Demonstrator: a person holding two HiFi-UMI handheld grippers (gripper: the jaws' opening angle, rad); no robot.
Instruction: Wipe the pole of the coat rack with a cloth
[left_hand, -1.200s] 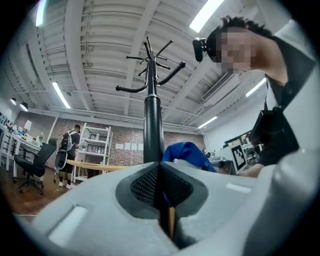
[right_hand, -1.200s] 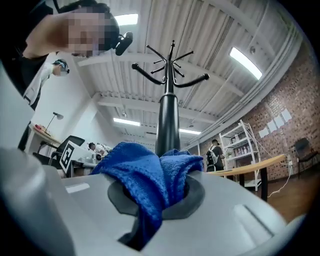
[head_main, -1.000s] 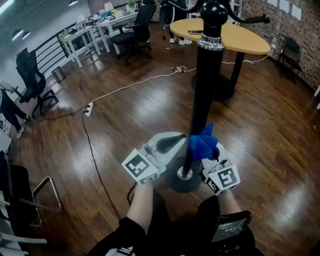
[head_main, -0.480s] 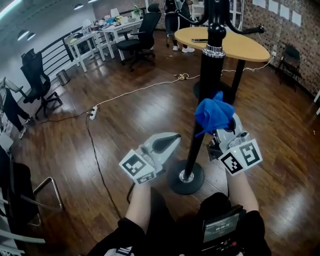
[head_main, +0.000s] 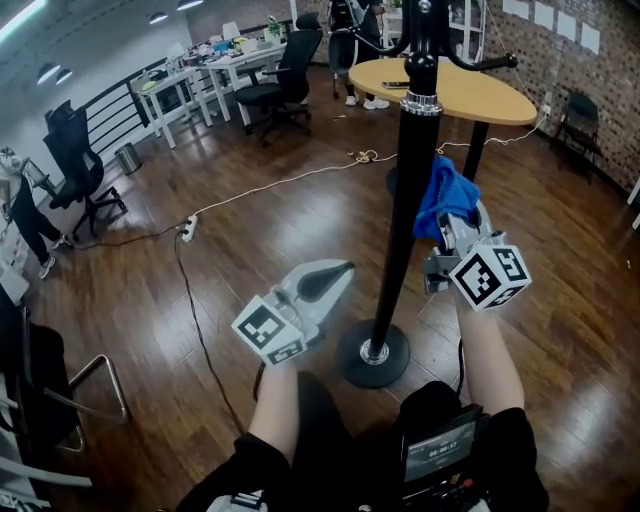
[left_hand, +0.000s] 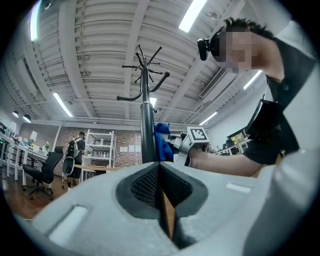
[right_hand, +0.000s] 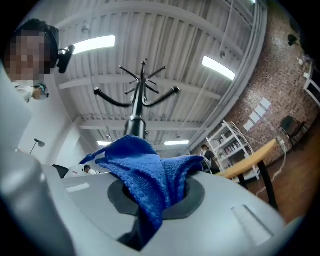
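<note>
The right gripper (head_main: 452, 222) pinches the blue cloth (head_main: 445, 195) between its jaws; in the right gripper view the cloth (right_hand: 145, 175) fills the jaw gap and folds out over both sides. The cloth lies against the right side of the coat rack's black pole (head_main: 405, 200), about midway up its visible length. One second ago the cloth was low on the pole, just above the round base (head_main: 373, 353); half a second ago it was partway up; it is now higher again. The left gripper (head_main: 335, 272) has its jaws pressed together with nothing between them. It sits left of the pole, apart from it, lower than the right gripper, and is little changed in position.
</note>
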